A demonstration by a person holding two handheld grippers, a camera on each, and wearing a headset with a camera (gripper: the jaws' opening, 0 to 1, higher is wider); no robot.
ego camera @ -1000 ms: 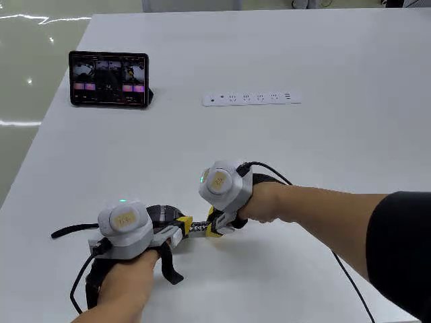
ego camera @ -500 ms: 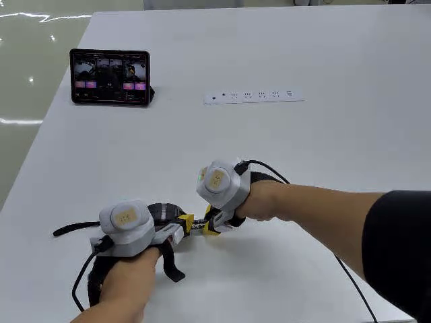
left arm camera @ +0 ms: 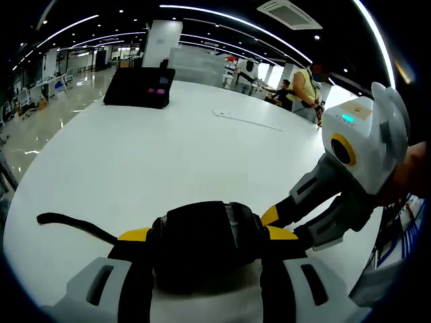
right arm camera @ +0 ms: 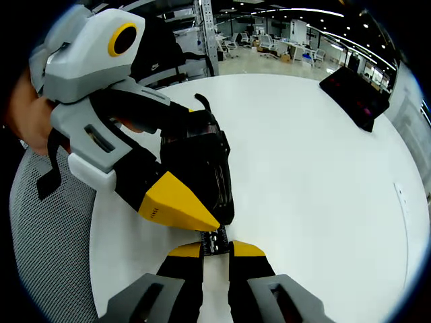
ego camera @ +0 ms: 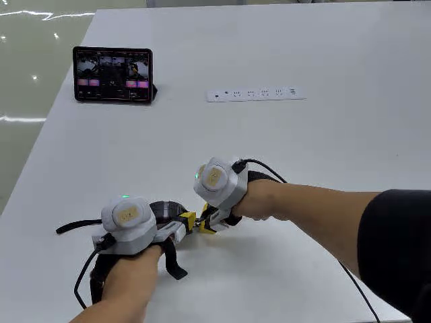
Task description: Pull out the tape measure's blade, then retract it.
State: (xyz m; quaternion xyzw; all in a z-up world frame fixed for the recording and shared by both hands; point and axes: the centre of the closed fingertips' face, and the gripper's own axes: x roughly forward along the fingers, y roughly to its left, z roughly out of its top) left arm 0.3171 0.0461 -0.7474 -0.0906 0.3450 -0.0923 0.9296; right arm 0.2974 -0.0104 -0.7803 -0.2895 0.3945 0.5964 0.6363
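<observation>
matt black tape measure, smooth white table

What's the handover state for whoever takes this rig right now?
Grippers: the left gripper is shut on the tape measure, holding it low over the table. The right gripper is shut on the blade tip, close to the case mouth.
Done: only a short stretch of blade is out. More showed a second ago, so it looks to be retracting.
Left: ease the last bit in, release the tip, then set the tape measure down.
</observation>
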